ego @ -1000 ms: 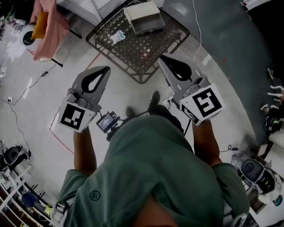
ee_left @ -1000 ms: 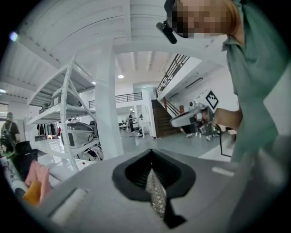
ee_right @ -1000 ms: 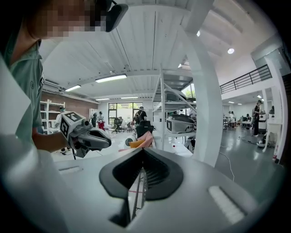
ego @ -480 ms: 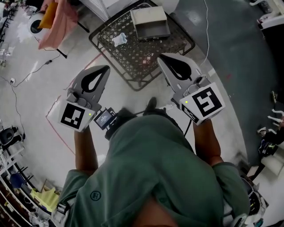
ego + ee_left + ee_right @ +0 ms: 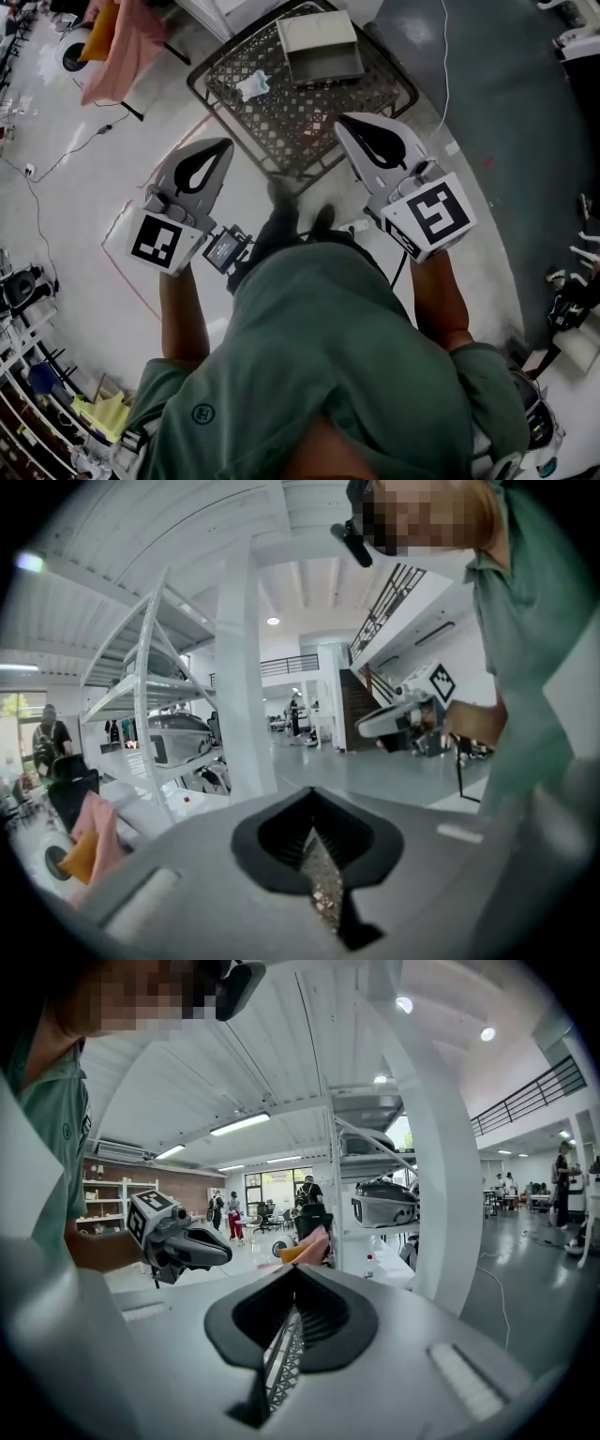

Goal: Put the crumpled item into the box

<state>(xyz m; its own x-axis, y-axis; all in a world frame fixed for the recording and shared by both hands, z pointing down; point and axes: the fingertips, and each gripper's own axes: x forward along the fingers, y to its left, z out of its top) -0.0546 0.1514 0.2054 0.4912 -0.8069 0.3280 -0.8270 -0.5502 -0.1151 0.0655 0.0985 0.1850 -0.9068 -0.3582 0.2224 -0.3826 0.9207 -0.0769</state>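
- The crumpled item [image 5: 253,84], a small white wad, is lying on the black mesh tabletop [image 5: 302,124], to the left of the box and clearly apart from it.
- The box [image 5: 319,45], pale and seemingly open at the top, is sitting on the same tabletop, towards its far side.
- The left tongs [image 5: 221,147] are showing their jaws pressed together with nothing between them. They are hovering short of the tabletop, well to the near left of the box.
- The right tongs [image 5: 345,122] are also closed on nothing, hanging over the tabletop's near edge, on the near side of the box.
- The wad is looking light and soft, probably paper or thin film, so it is likely to give under a squeeze rather than break.
- Taking hold is calling for opened jaws pinching across its bulkiest fold from above. A thin edge could slip out or snag in the mesh.
- Being so light, it may be clinging to a jaw when let go over the box.
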